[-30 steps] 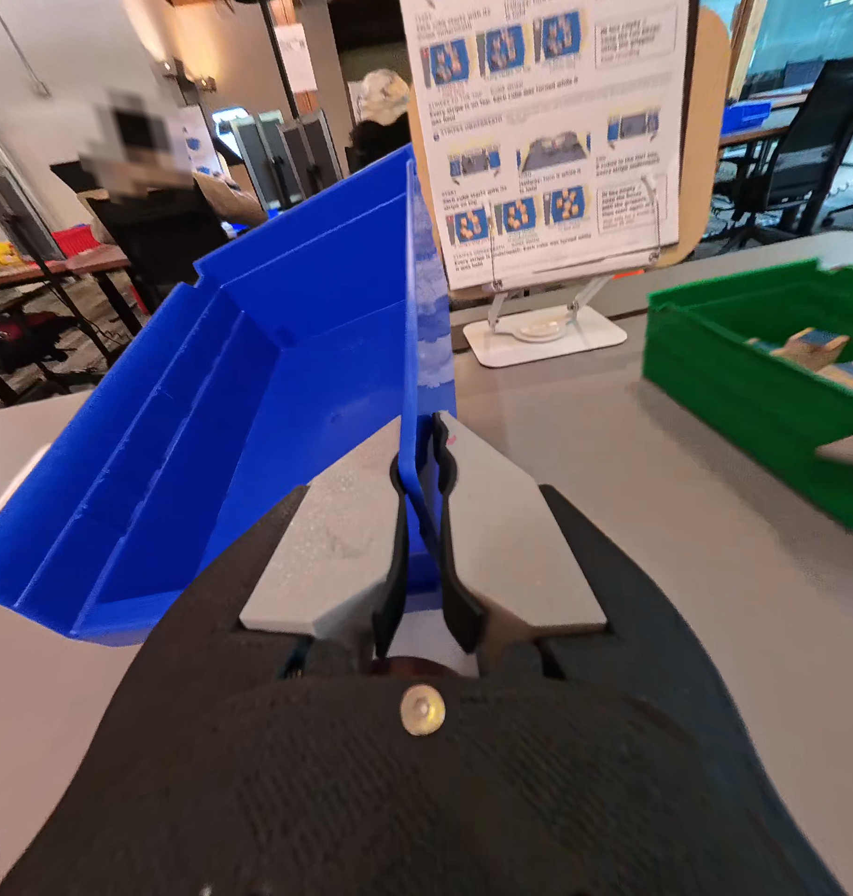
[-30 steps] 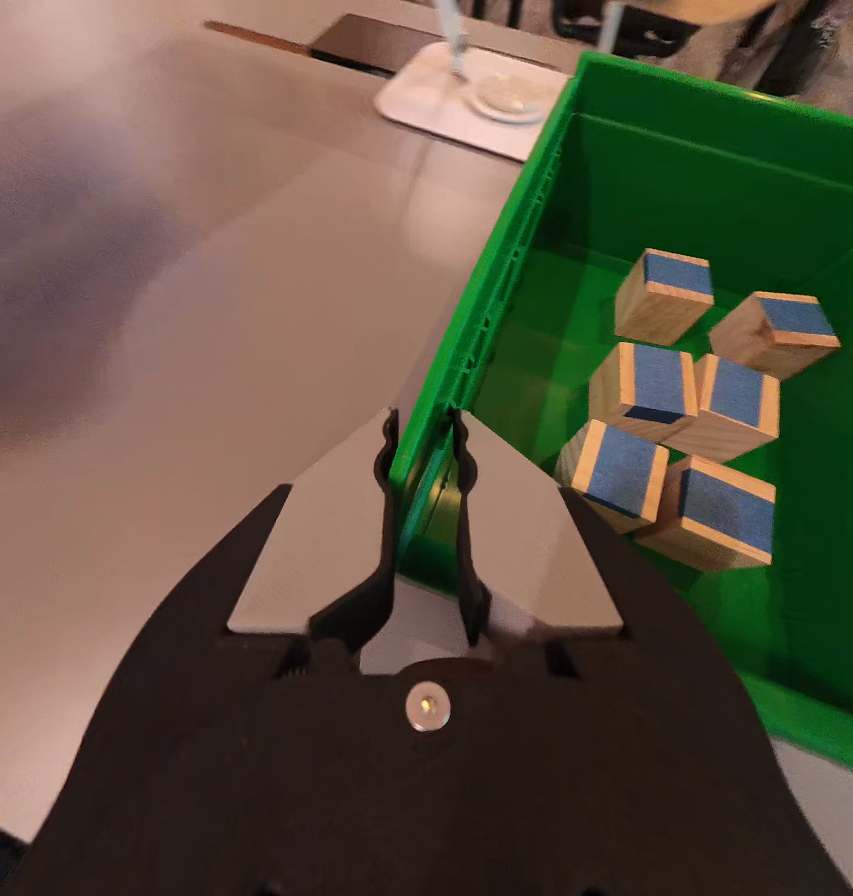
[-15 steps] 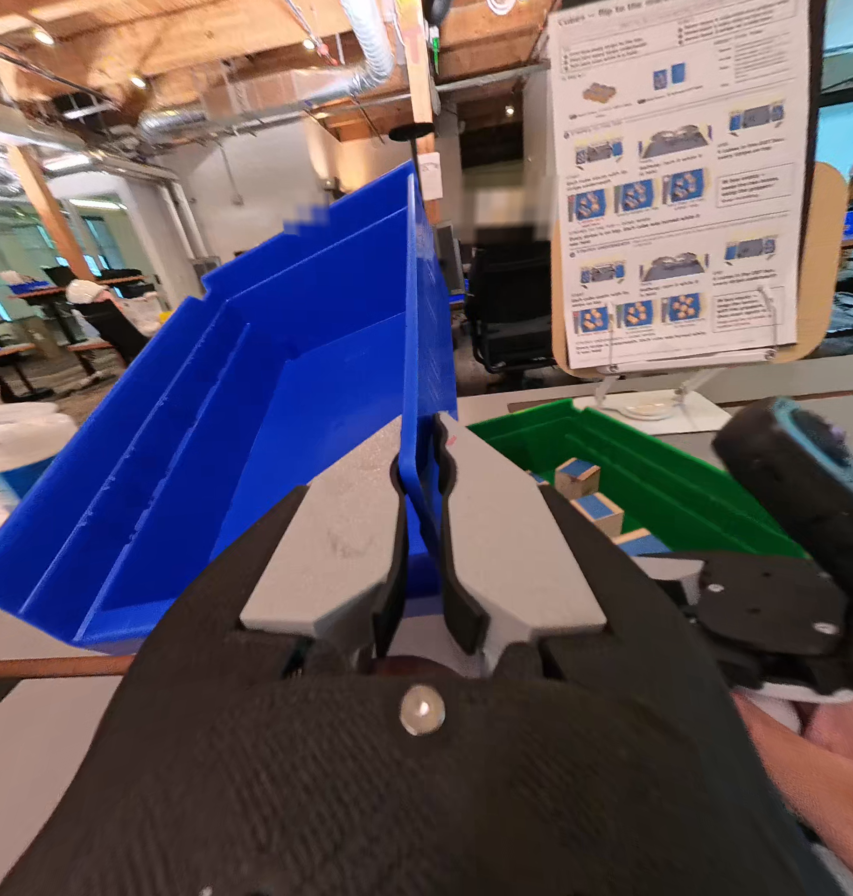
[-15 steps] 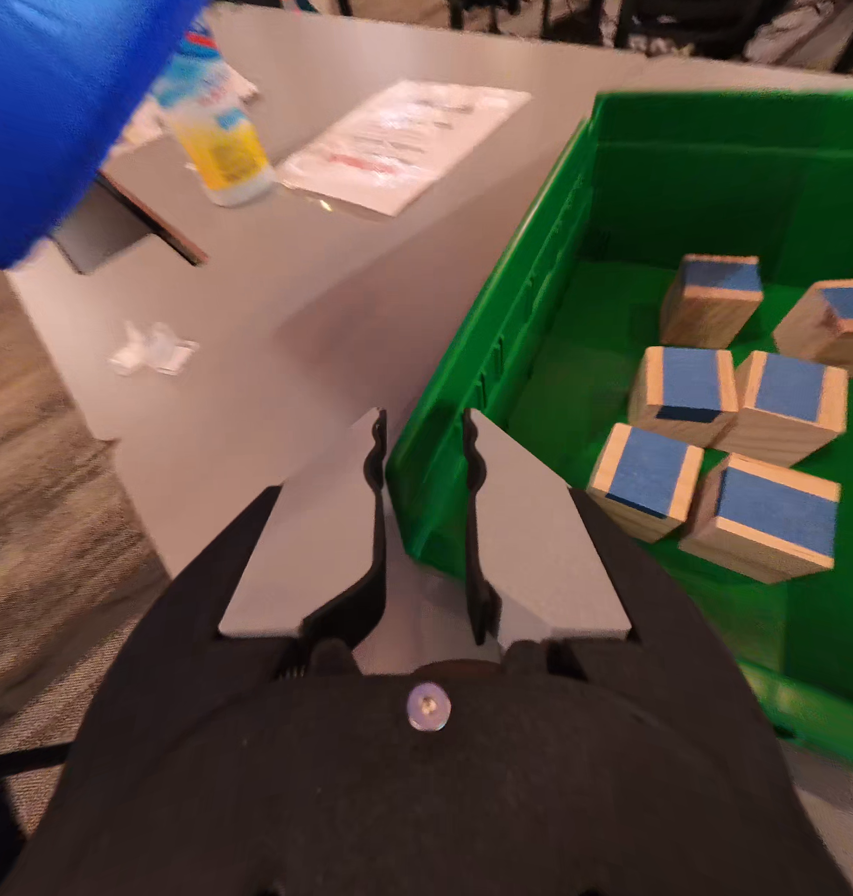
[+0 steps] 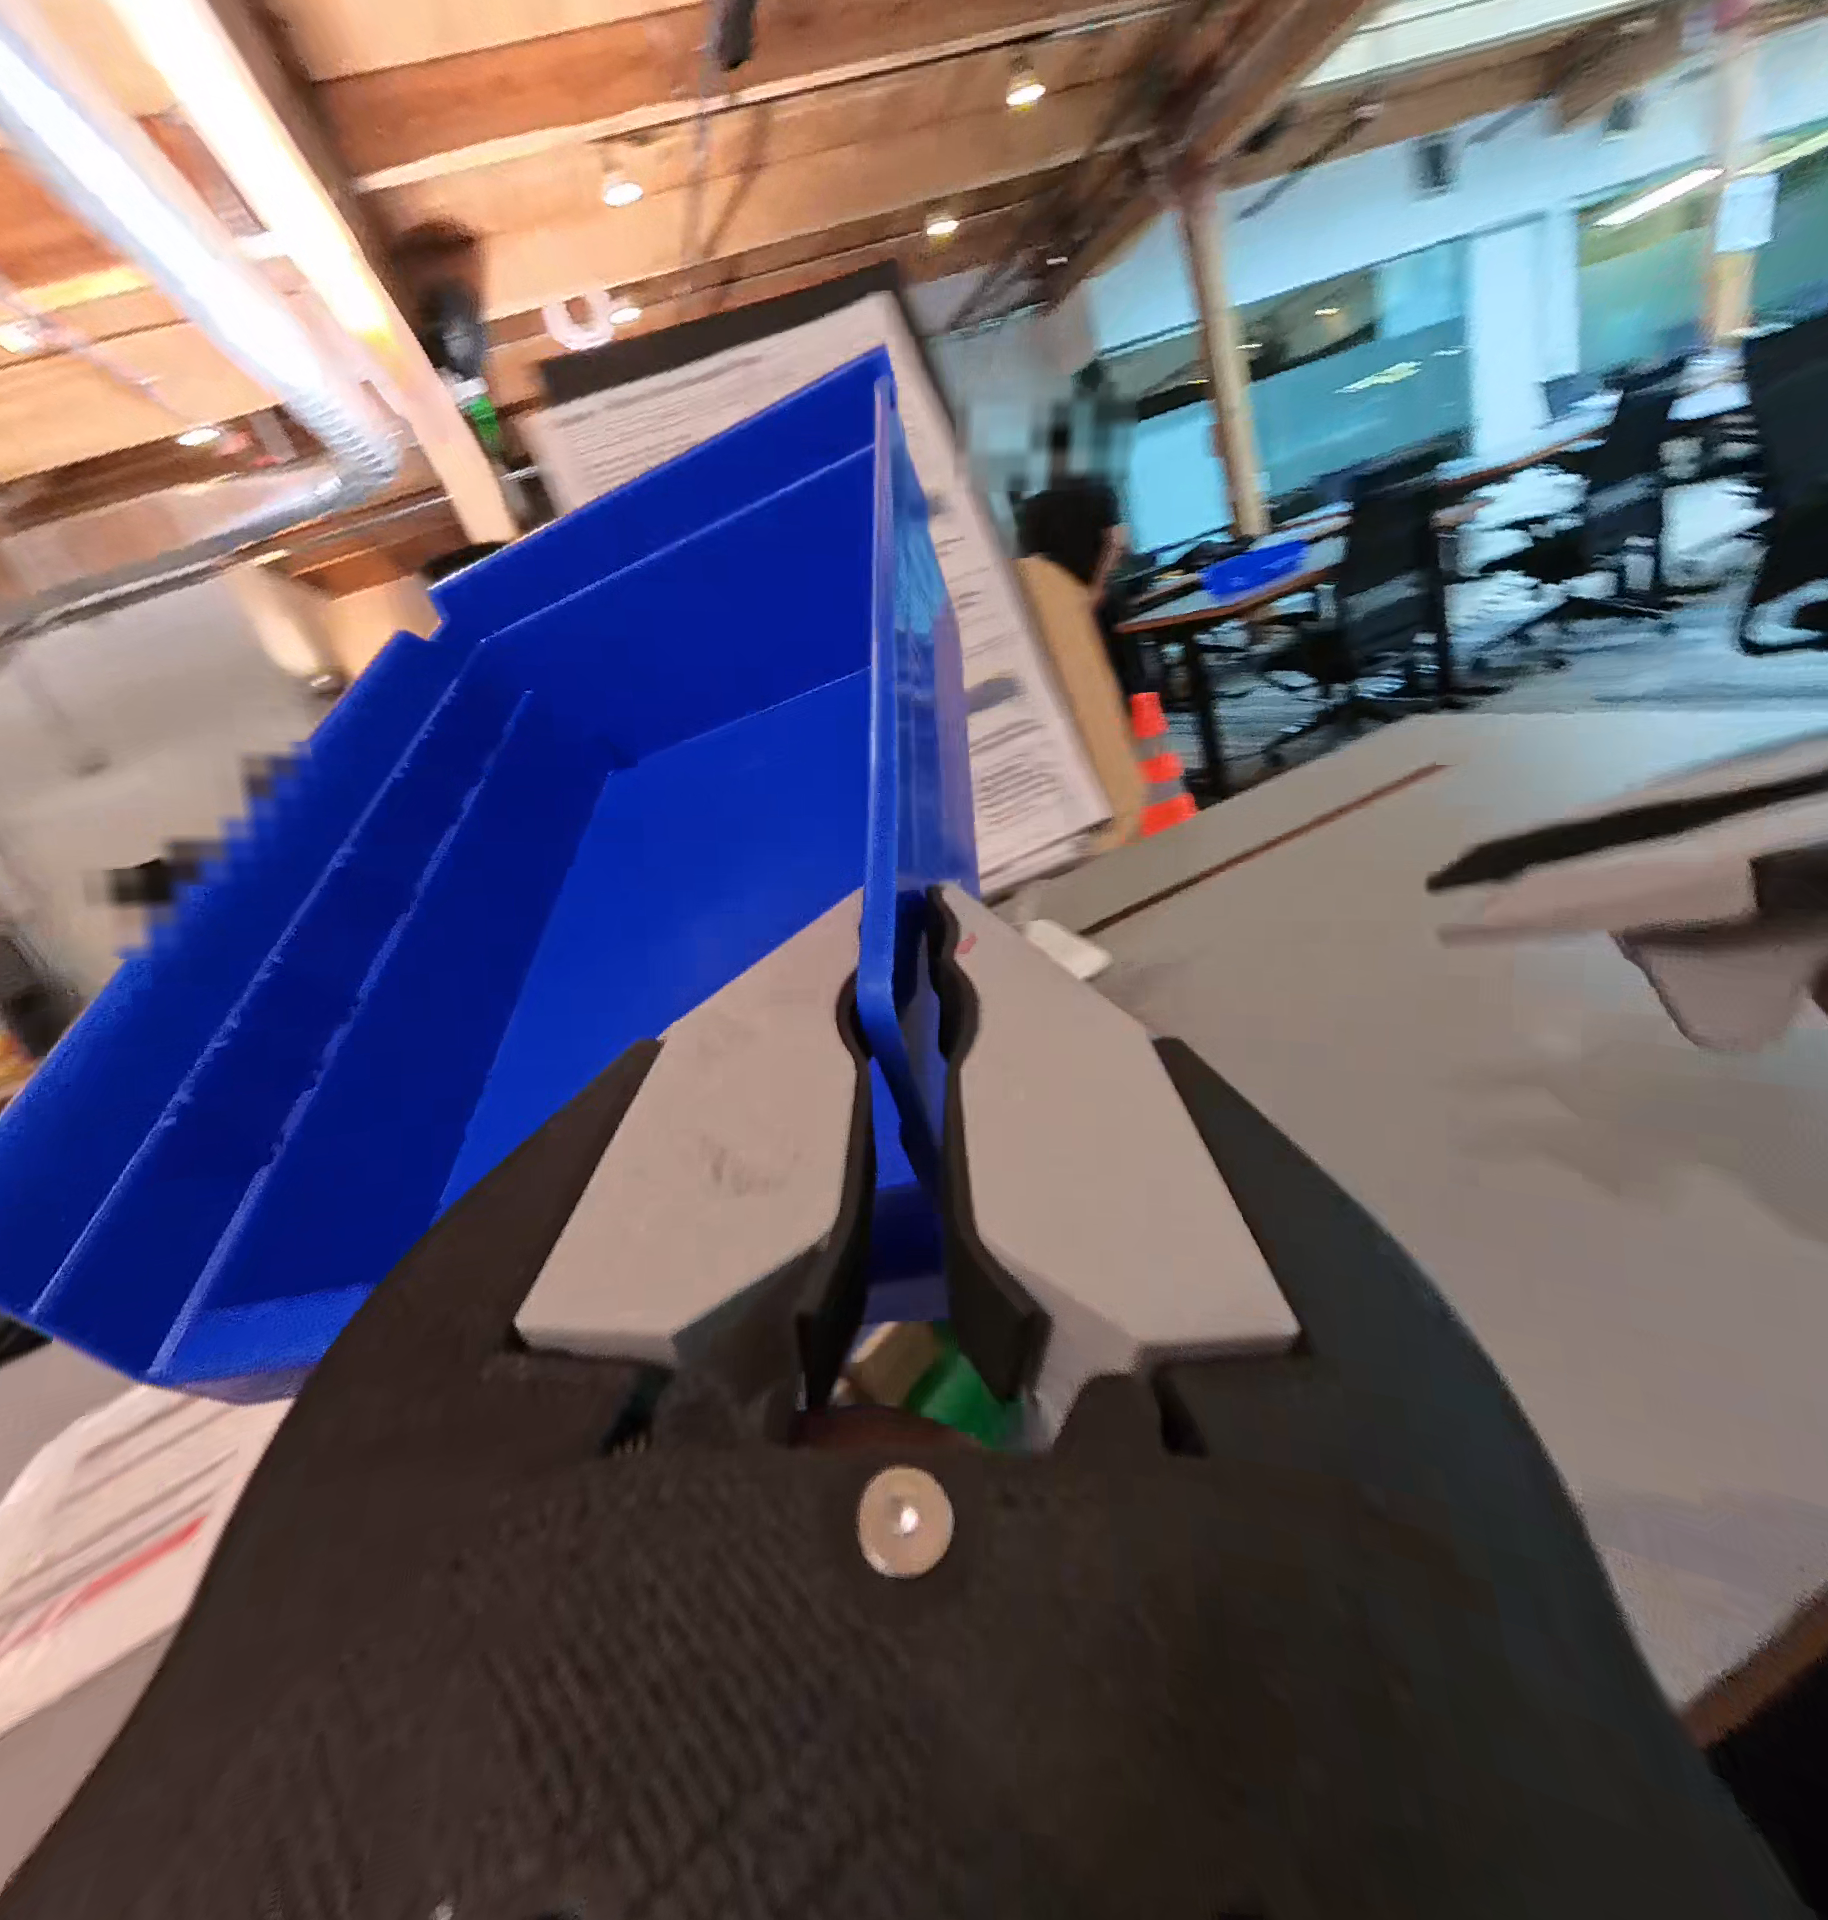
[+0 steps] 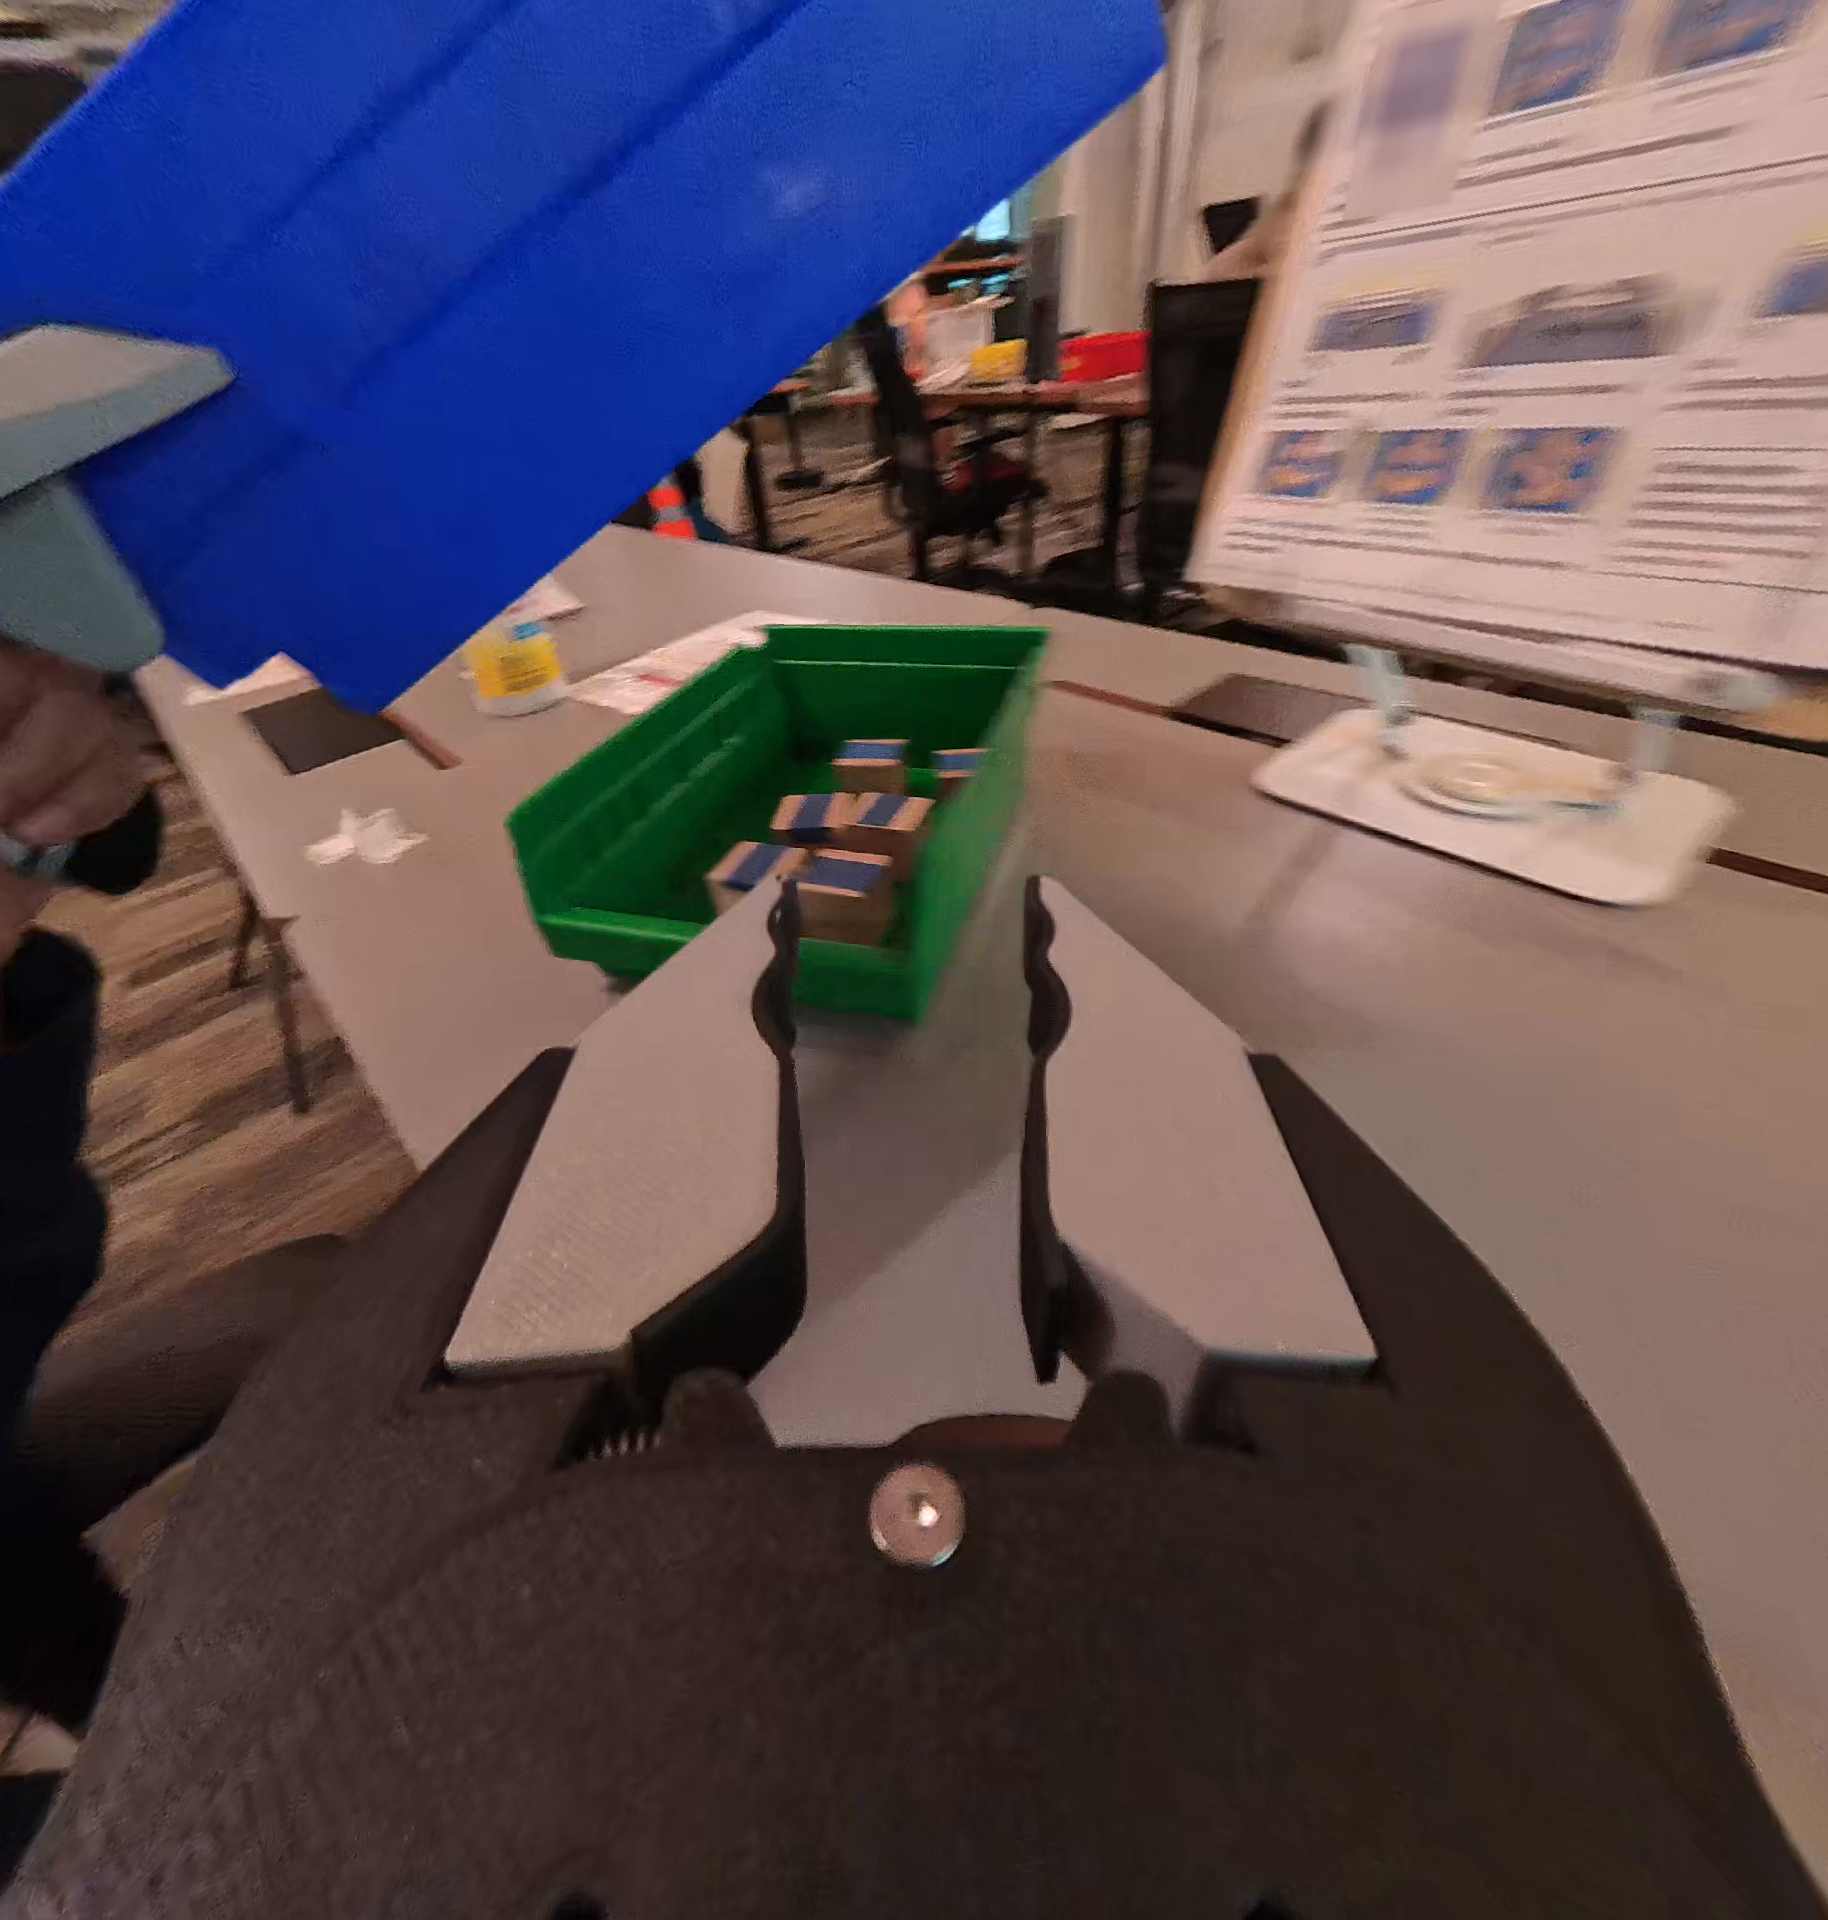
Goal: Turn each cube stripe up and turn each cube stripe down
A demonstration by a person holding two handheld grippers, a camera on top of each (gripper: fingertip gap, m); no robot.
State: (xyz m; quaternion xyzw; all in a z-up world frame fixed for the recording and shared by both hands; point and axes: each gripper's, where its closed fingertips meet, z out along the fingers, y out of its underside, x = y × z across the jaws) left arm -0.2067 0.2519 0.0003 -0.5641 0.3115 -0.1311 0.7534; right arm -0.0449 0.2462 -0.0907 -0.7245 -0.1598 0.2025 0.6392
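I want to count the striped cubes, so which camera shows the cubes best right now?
The right wrist view: the cubes lie in the open green bin, blue stripes visible, though blurred. The left wrist view shows only a green and wood sliver behind its fingers.

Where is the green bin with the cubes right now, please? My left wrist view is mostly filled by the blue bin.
Observer: The green bin sits on the grey table, straight ahead of the right gripper and apart from it. The blue bin is in the air above and to its left.
Operator: Thank you. Which way are the cubes facing?
Observer: The picture is blurred, but the cubes are clustered toward the bin's right side, and the ones I can make out show blue stripes on top.
Operator: And is the right gripper holding anything?
Observer: No, it is open, with only bare table between its fingers.
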